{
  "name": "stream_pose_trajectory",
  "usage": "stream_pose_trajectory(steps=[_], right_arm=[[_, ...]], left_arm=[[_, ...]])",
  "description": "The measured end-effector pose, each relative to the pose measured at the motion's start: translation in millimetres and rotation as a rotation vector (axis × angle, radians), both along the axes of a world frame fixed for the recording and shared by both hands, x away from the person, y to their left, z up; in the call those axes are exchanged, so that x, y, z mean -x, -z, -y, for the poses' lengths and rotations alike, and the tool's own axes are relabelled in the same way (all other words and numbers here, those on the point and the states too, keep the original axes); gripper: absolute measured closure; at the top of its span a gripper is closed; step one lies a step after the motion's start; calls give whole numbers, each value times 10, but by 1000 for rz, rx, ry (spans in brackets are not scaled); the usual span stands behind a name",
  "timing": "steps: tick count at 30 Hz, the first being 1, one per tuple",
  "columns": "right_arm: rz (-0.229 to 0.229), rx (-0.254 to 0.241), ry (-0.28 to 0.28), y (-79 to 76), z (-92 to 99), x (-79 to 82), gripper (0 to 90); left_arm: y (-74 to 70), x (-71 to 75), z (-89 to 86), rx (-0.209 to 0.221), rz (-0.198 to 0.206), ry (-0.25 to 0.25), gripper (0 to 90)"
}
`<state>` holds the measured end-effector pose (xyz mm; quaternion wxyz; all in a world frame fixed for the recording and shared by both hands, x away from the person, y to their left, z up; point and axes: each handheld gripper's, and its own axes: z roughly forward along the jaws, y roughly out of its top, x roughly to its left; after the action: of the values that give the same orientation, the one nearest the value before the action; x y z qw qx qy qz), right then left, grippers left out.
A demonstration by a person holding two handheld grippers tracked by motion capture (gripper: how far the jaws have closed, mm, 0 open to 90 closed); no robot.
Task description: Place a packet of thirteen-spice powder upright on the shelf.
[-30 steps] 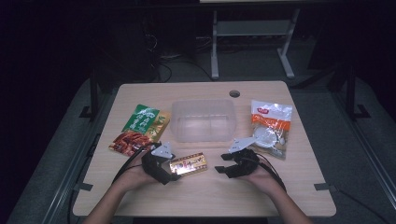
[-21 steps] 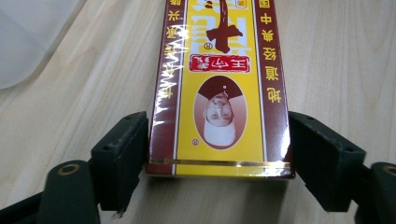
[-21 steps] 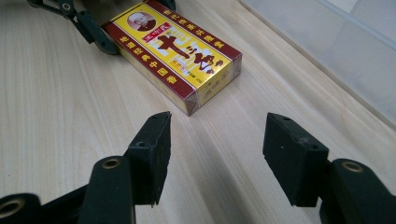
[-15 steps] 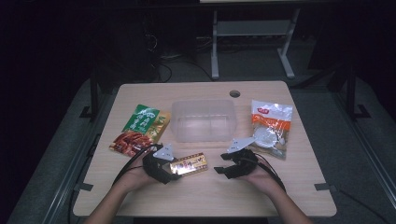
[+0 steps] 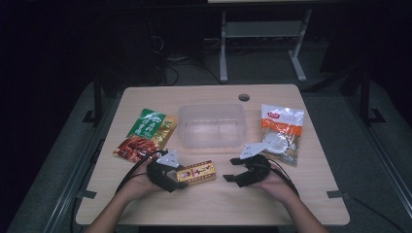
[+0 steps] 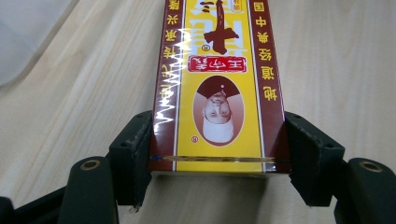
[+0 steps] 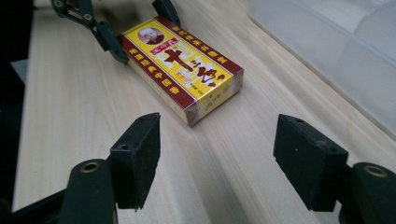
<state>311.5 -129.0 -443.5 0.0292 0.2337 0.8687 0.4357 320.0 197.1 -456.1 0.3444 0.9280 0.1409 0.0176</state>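
Yellow-maroon box (image 5: pixel 196 173) flat on table, unopened

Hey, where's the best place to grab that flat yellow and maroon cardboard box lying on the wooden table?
Take the flat yellow and maroon cardboard box across its two long narrow sides near one short end, coming in level along the table. It lies flat, so only those edges fit a claw; the left claw already brackets it this way.
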Motion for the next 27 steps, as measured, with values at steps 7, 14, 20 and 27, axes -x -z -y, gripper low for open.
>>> stream_pose_trajectory(steps=[7,14,20,27], right_arm=[[8,-57,-94,-77,69,20,256],[32,-110,-200,-112,37,77,201],[41,-143,-250,-129,-10,118,184],[31,-177,-308,-171,-82,179,194]], left_arm=[[-123,94,-77,48,-7,25,319],[-206,205,-131,116,-18,63,318],[-265,255,-95,171,-25,118,318],[-305,311,-46,219,-37,187,318]])
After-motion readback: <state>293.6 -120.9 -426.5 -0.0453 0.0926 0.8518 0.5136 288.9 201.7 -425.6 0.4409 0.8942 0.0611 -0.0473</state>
